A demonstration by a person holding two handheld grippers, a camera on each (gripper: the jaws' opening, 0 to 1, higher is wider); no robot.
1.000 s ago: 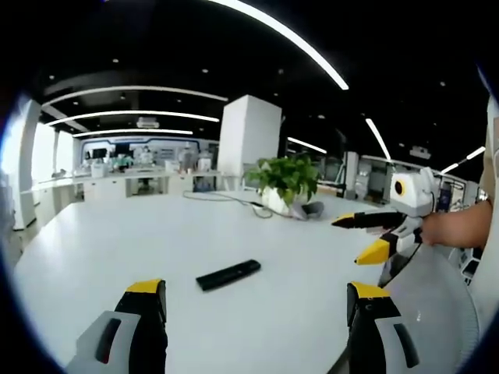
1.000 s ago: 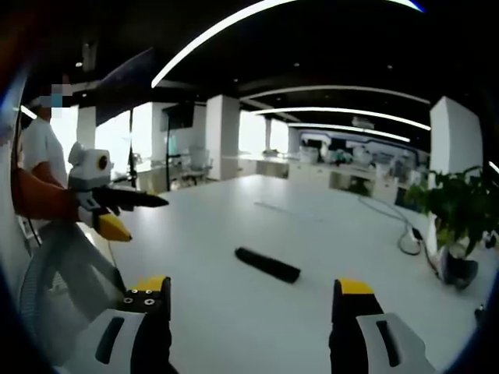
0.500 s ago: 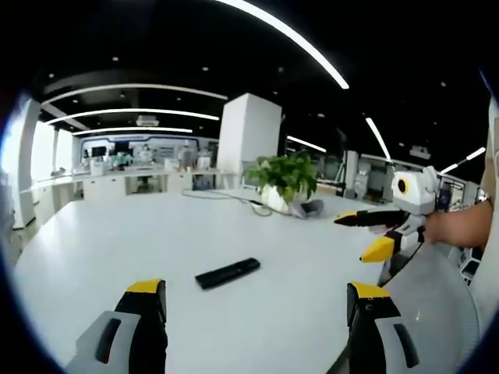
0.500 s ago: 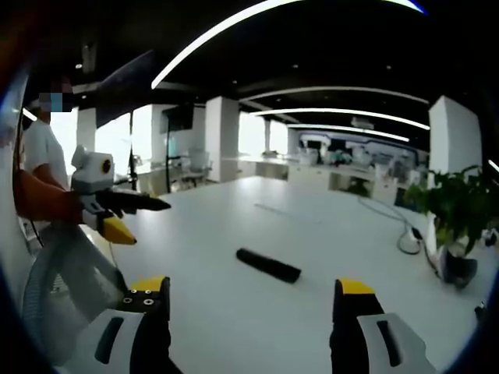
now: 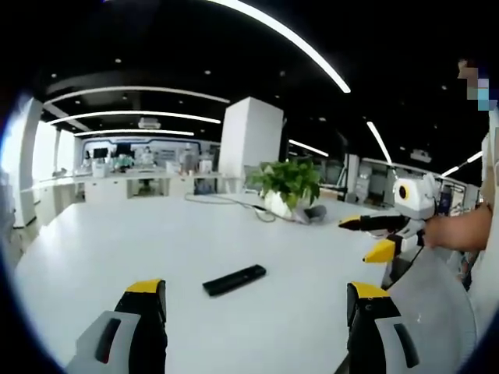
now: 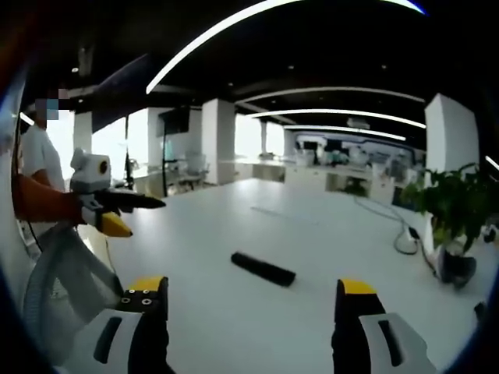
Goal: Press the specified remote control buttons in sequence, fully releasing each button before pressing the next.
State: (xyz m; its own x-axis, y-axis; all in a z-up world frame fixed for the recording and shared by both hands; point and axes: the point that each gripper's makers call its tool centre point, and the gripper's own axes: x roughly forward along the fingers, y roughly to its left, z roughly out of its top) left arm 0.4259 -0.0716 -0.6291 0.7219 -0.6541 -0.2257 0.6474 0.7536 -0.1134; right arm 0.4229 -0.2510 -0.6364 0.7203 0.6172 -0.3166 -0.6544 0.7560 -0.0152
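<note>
Left gripper view: slim black remote control (image 5: pixel 234 280) flat mid white table (image 5: pixel 93 249), clear of edges. Left gripper (image 5: pixel 257 300) and right gripper (image 6: pixel 253 300) wide open, empty, above near edge.

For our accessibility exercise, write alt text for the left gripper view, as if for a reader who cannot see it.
A black remote control lies flat on a large white table, ahead of the left gripper, whose yellow-tipped jaws stand wide apart and empty. At the right, a person's hand holds the right gripper above the table edge, jaws parted. A potted plant stands at the far side.
</note>
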